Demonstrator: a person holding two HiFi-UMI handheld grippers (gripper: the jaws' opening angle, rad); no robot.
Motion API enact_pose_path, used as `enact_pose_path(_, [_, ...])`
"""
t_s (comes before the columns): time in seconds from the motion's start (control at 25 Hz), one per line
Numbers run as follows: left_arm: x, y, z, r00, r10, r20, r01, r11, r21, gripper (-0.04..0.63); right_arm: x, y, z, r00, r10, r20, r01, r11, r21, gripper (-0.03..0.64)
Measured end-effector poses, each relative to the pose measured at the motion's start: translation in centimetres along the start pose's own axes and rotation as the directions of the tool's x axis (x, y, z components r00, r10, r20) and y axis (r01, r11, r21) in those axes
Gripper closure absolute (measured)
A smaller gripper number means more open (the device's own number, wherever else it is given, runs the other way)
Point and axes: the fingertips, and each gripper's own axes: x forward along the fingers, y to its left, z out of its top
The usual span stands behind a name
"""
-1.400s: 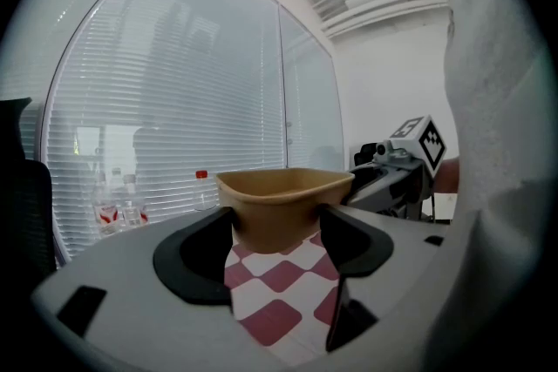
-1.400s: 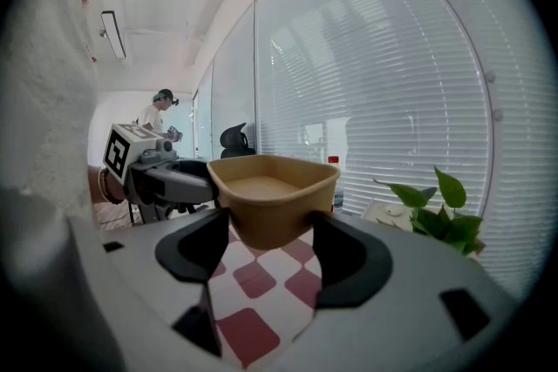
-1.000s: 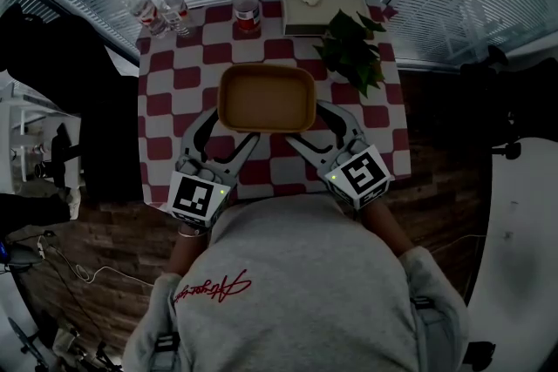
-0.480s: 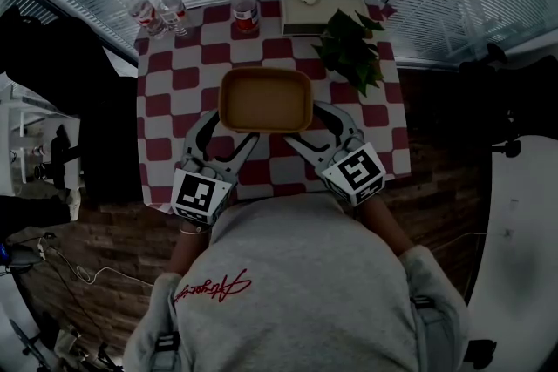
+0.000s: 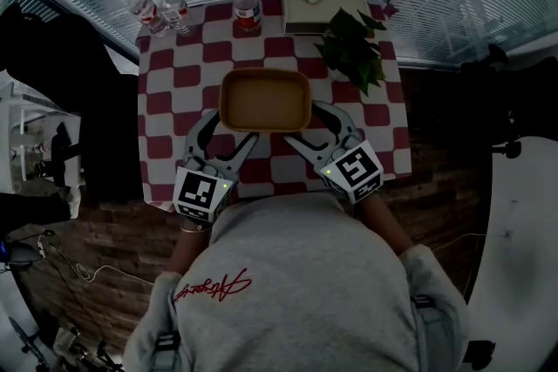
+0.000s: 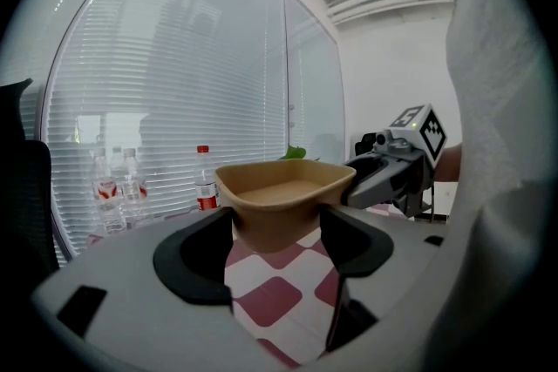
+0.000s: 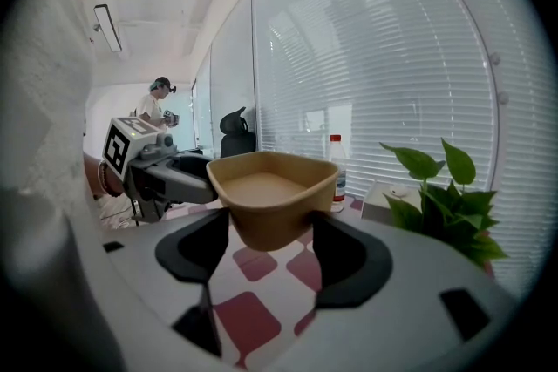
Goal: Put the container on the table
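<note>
Right tool (image 5: 308, 129) closer — rounded tan container (image 5: 265, 98)

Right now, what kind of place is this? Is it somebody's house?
Probably an office or a workroom, not a house. Tall window blinds run along the wall behind a small table with a red-checked cloth, and an office chair stands by the glass.

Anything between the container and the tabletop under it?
Nothing visible. The container, gripped by the left claw and right claw, hangs over bare checkered table. The red-capped bottle, water bottles, box and plant all stand farther back, off the spot beneath it.
</note>
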Motion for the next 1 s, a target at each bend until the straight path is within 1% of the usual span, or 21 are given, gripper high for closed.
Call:
enact_pose_path(0.2, [0.1,0.1,-0.7,1.000,-0.002,-0.016,0.002,1.000,-0.005,0.276,0.2,0.1,-0.2,1.000,0.003,-0.005,-0.003,1.000,0.005,0.311])
enact_pose_path(0.44, [0.3,0.1,-1.5,1.000,-0.004,-0.025,0.003,0.999,-0.040,0.276,0.5,0.1,-0.6,1.000,0.005,-0.013,-0.005,1.000,0.000,0.311])
enact_pose_path(1.0, [0.5,0.2,-3.0,0.998,-0.004,-0.063,0.001,0.999,-0.049,0.276,1.1,0.3,-2.0,0.999,0.013,-0.053,-0.013,1.000,0.004,0.311])
